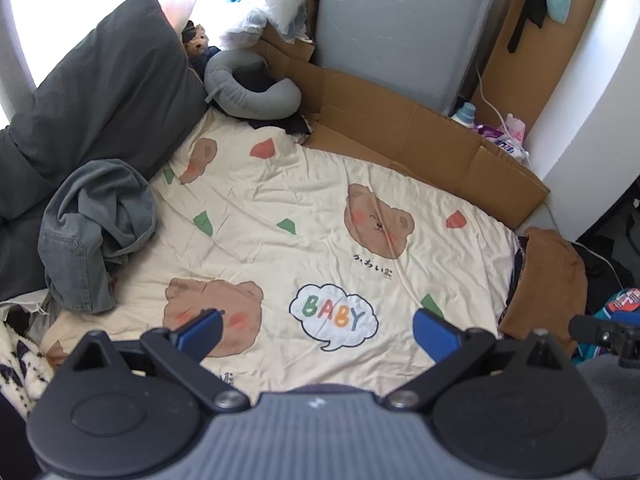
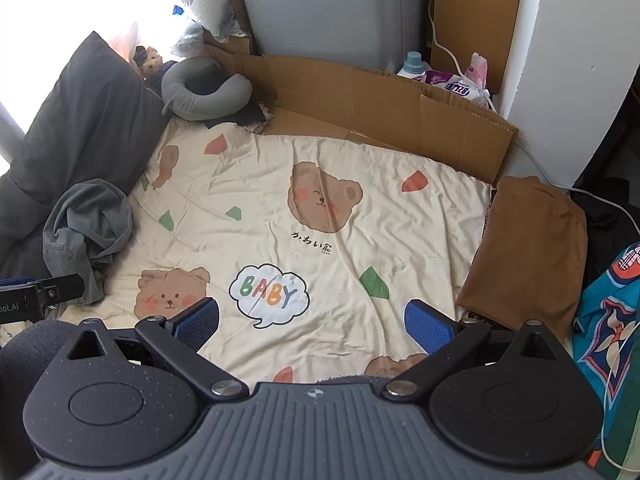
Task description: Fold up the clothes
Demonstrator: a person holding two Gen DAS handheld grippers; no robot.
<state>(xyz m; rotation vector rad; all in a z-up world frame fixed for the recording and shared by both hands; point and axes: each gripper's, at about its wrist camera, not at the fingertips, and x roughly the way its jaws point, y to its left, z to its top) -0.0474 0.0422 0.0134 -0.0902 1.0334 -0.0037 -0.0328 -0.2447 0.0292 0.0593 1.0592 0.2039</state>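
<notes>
A crumpled grey-blue denim garment (image 1: 96, 232) (image 2: 86, 228) lies in a heap at the left edge of the cream bear-print blanket (image 1: 280, 200) (image 2: 260, 184). A folded brown garment (image 1: 548, 280) (image 2: 528, 248) rests at the blanket's right edge. My left gripper (image 1: 318, 334) hovers open above the near part of the blanket, nothing between its blue pads. My right gripper (image 2: 312, 326) is open too, over the "BABY" print, and holds nothing. Both are well clear of the two garments.
A dark grey pillow (image 1: 104, 92) and a grey neck pillow (image 1: 248, 88) sit at the back left. Flattened cardboard (image 1: 420, 136) lines the far side before a grey appliance (image 1: 400, 28). A colourful teal cloth (image 2: 612, 320) lies at the right. A black-and-white knit (image 1: 20, 364) shows lower left.
</notes>
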